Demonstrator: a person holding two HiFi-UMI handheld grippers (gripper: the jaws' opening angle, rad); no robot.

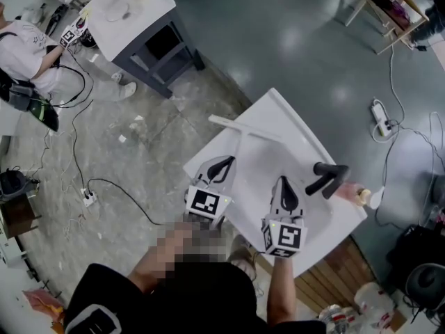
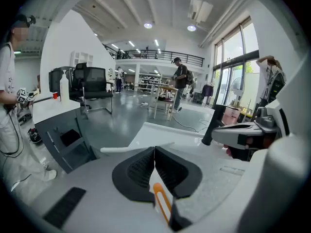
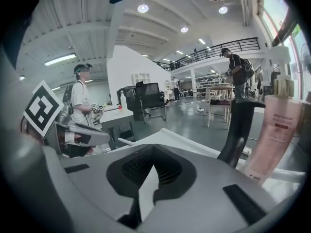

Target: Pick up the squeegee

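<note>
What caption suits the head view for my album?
Left gripper and right gripper, jaws shut, above a white table holding a black tool, pink bottle and white bar.

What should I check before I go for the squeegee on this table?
1. Left gripper open for a grasp: not ok, jaws together, empty.
2. Right gripper open: not ok, jaws together, empty.
3. Squeegee free to take: ok, the long white bar lies flat near the table's far edge with nothing on it.
4. Path to it: ok, only bare table lies between the grippers and the squeegee.
5. Black post and pink bottle: ok, off to the right, apart from the squeegee.
6. Best grip point: cannot tell.
</note>
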